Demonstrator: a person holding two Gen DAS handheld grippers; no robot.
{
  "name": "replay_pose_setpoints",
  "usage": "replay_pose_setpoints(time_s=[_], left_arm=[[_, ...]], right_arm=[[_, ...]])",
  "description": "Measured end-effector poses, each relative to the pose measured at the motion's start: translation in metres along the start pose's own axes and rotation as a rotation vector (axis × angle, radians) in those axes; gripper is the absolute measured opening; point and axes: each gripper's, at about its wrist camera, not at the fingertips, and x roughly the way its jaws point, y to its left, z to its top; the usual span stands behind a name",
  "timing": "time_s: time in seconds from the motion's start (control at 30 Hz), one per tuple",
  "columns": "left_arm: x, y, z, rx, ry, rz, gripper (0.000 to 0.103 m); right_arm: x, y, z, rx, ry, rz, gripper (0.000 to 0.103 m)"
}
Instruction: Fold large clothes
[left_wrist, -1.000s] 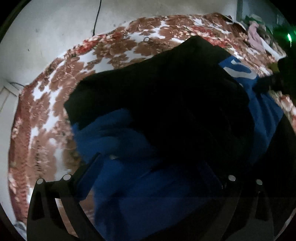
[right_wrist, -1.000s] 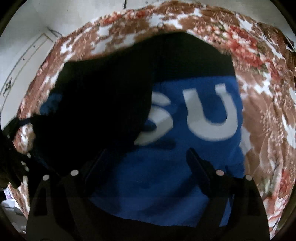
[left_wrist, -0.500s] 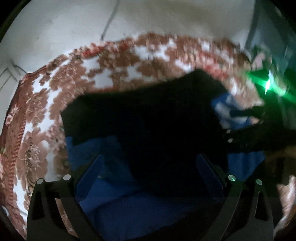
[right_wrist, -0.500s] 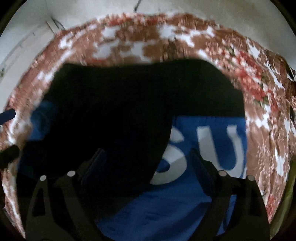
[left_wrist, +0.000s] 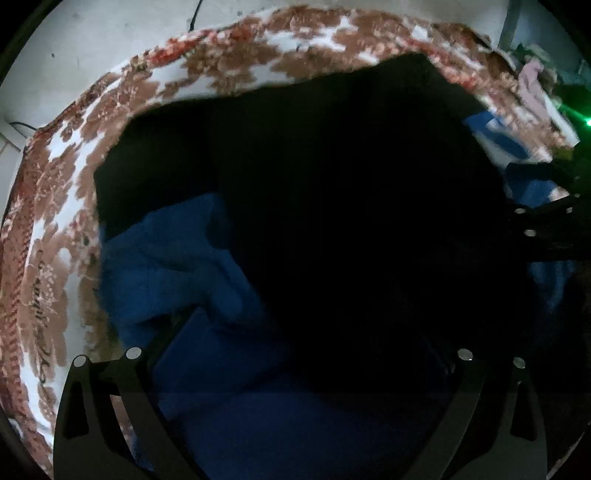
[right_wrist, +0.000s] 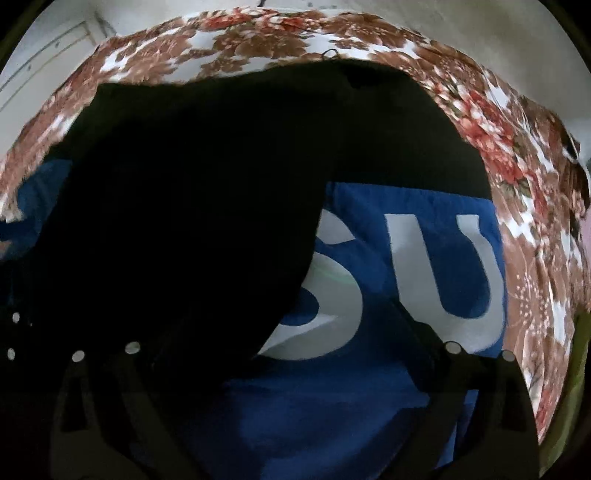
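On the bed, spread with a brown, white and red floral cover (left_wrist: 74, 206), lies the large blue and black fleece garment (right_wrist: 351, 406) we are folding, and it fills most of both views. Starting at the left, our left gripper (left_wrist: 295, 369) points steeply down over a rumpled blue part, a sleeve as far as we can judge, with its jaws wide apart and nothing pinched between them. Across the middle a broad black panel of the same garment is laid over the blue body. Further right, the white letters "SU" (right_wrist: 424, 273) show on the blue cloth, partly covered by the black edge, and our right gripper (right_wrist: 288, 354) hangs above them with its jaws opening and only flat cloth lying below, none of it gripped. At the far right of the left view a heap of other clothes (left_wrist: 535, 88) sits beyond the bed's edge. We judge the black side already folded in and a fresh grasp in hand. Next, we think, each gripper needs to sink to a near edge, close on one layer pair cleanly, and carry it over evenly.
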Motion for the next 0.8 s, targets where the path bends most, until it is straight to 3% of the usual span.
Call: replay_pose_setpoints(time_s=[0.13, 0.37, 0.47, 0.57, 0.8], left_arm=[[-0.043, 0.006, 0.002, -0.018, -0.091, 0.011, 0.098], [-0.073, 0.012, 0.008, -0.134, -0.139, -0.011, 0.098], [-0.061, 0.010, 0.010, -0.171, -0.122, 0.029, 0.098], [-0.045, 0.011, 0.010, -0.231, -0.115, -0.013, 0.097], [0.008, -0.006, 0.004, -0.195, -0.024, 0.025, 0.098]], right_arm=[[-0.028, 0.002, 0.006, 0.027, -0.027, 0.037, 0.095], [-0.058, 0.021, 0.010, 0.027, -0.050, 0.106, 0.095], [-0.051, 0.033, 0.004, -0.012, -0.037, 0.089, 0.095], [-0.029, 0.038, -0.009, -0.034, -0.001, 0.079, 0.095], [-0.004, 0.038, -0.023, -0.033, 0.030, 0.074, 0.095]])
